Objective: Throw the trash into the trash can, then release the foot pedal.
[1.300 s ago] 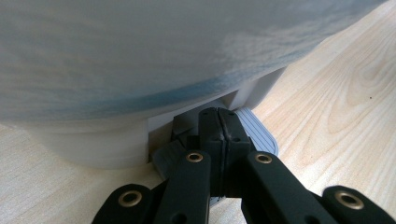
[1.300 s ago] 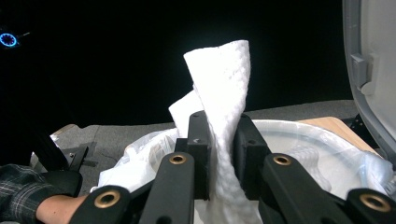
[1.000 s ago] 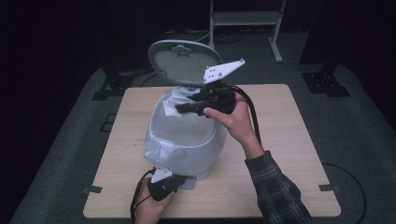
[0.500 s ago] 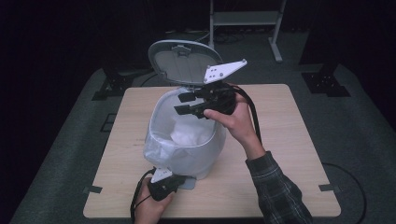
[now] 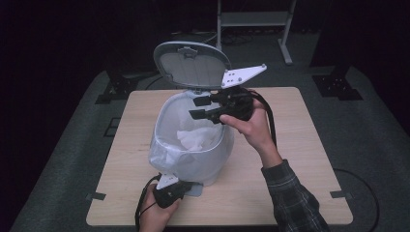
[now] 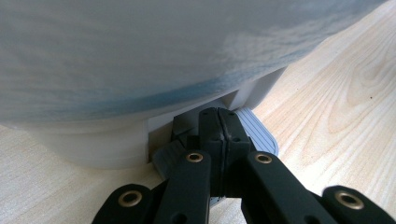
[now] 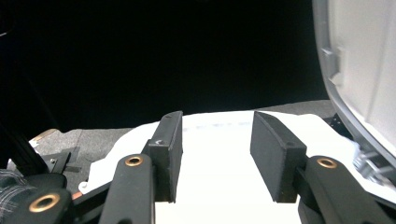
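In the high view's centre the pedal bin (image 5: 193, 145) stood lid-up, its crumpled tissue (image 5: 196, 137) just below-left of the empty, parted right gripper (image 5: 199, 108), while the closed left gripper (image 6: 218, 122) pressed the pedal (image 6: 252, 133) at lower frame.

I count one bin (image 5: 193, 154) on the surface (image 5: 290, 183) — one lid (image 5: 191, 63) raised at its back, one white bag (image 5: 167, 154) lining it, one crumpled paper (image 5: 196, 137) inside, one grey pedal (image 6: 259, 135) at its foot. I hold two grippers — my left gripper (image 5: 186, 184), my right gripper (image 5: 197, 107). One metal stand (image 5: 254, 19) is on the floor behind.
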Demonstrator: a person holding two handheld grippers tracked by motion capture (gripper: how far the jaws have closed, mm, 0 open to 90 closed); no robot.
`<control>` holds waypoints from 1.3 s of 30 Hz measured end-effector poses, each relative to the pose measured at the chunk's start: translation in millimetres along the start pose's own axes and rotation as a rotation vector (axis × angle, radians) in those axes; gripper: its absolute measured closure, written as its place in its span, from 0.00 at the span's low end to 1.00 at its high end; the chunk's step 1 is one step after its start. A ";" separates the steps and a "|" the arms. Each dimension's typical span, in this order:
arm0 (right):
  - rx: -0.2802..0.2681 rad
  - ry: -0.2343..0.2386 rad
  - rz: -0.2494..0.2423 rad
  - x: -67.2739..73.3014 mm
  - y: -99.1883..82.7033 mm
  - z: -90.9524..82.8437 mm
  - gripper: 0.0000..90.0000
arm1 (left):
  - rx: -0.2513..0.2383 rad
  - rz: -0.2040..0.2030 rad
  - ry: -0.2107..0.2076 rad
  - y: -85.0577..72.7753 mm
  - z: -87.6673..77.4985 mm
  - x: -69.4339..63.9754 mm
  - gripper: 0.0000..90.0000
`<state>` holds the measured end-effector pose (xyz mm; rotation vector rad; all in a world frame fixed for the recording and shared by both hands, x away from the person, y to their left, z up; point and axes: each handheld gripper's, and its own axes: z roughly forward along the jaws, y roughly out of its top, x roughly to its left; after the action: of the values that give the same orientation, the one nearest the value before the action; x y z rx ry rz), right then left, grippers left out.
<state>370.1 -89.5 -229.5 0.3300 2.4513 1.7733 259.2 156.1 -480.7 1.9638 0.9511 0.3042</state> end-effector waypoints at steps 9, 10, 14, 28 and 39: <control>-0.003 -0.034 0.011 -2.4 -10.8 -21.1 0.59 | -0.001 0.006 0.001 0.2 0.0 1.0 1.00; -0.003 -0.045 0.017 -2.8 -14.2 -27.0 0.59 | -0.001 0.006 0.000 0.2 -0.1 1.0 1.00; -0.009 -0.066 0.025 -4.6 -22.6 -39.1 0.58 | 0.000 0.008 0.002 0.2 -0.1 0.8 1.00; -0.004 -0.166 0.069 -6.6 -59.5 -81.8 0.49 | 0.000 -0.008 -0.014 0.1 -0.6 1.4 0.98; 0.013 -0.276 0.125 -5.6 -105.3 -108.2 0.39 | 0.003 -0.022 -0.037 0.9 -3.6 0.2 0.86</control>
<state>341.1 -222.5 -295.2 0.6940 2.2927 1.6286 257.9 158.2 -478.0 1.9543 0.9493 0.2536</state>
